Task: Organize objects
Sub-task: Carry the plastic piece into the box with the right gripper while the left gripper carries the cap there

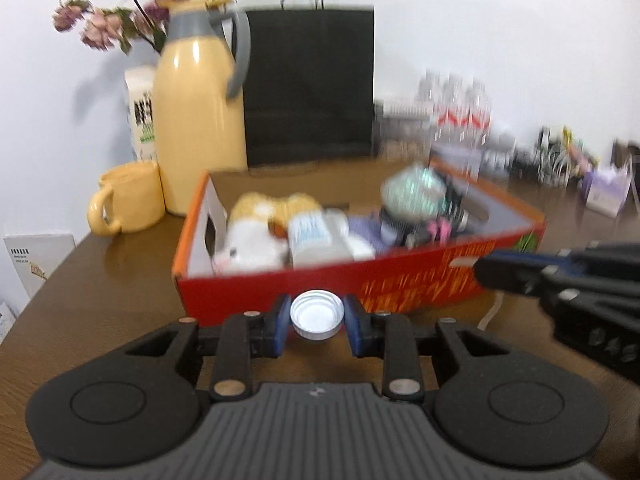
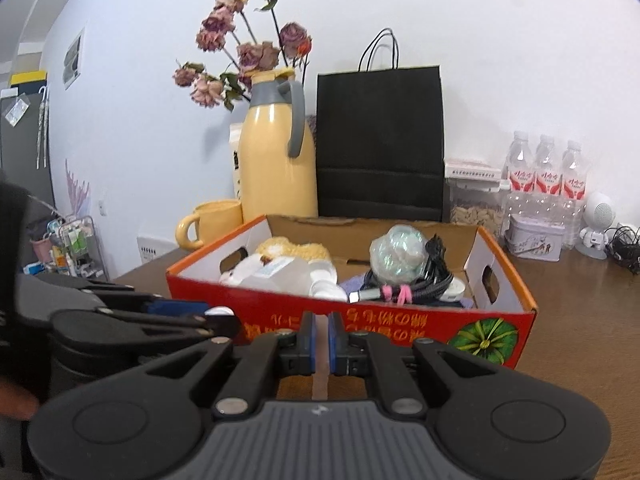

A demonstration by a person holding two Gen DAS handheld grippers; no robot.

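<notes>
With the left tool (image 1: pixel 316 318) pinching the white cap (image 1: pixel 317 314) just before the red box (image 1: pixel 280 284) on the desk (image 1: pixel 120 280), and the right tool (image 2: pixel 320 334) shut and empty, lift level over the near wall, then release among the clutter.

Back edge of the tabletop (image 2: pixel 580 320) is pretty crowded: yellow thermos jug (image 2: pixel 276 156) with dried roses (image 2: pixel 244 48), matching yellow mug (image 2: pixel 212 222) at the left, black paper bag (image 2: pixel 380 140), three water bottles (image 2: pixel 546 176) toward the right.
</notes>
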